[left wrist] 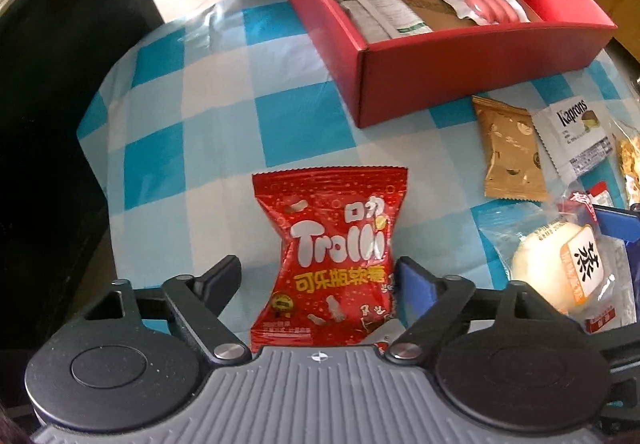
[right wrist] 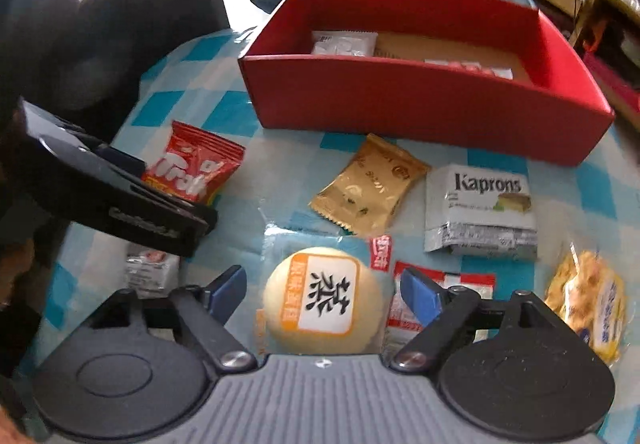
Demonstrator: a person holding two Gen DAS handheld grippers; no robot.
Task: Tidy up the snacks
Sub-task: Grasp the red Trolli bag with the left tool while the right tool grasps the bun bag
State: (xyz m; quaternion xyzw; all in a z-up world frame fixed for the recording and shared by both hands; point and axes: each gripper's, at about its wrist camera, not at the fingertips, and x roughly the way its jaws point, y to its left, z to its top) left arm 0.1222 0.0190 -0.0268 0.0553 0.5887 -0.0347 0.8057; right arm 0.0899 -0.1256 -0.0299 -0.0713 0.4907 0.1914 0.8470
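Left tongs [left wrist: 318,276] are held spread above the checked worktop [left wrist: 224,112], with a red Trolli bag [left wrist: 334,256] lying flat between the fingers; the left finger [left wrist: 222,276] stands clear of the bag, while the blue pad of the right finger [left wrist: 414,288] lies just beside the bag's edge, and contact cannot be judged. Right tongs [right wrist: 324,290] are likewise spread, with a round pale bun [right wrist: 324,300] in clear wrap lying between the fingers and neither pad pressing on it. Beyond both tongs a red box [right wrist: 424,104] stands open on the worktop; a white packet [left wrist: 376,10] and a pink-and-white packet [left wrist: 488,6] are seen lying on its cardboard floor. Between the right tongs and the box, a gold packet [right wrist: 368,186] and a white Kaprons packet [right wrist: 480,208] lie side by side. To the right of the right tongs a bag of yellow snacks [right wrist: 588,296] is seen, and under the right finger a red-and-white packet [right wrist: 404,308] lies partly hidden. To the left of the right tongs a small silver packet [right wrist: 150,270] rests near the left tongs' body.
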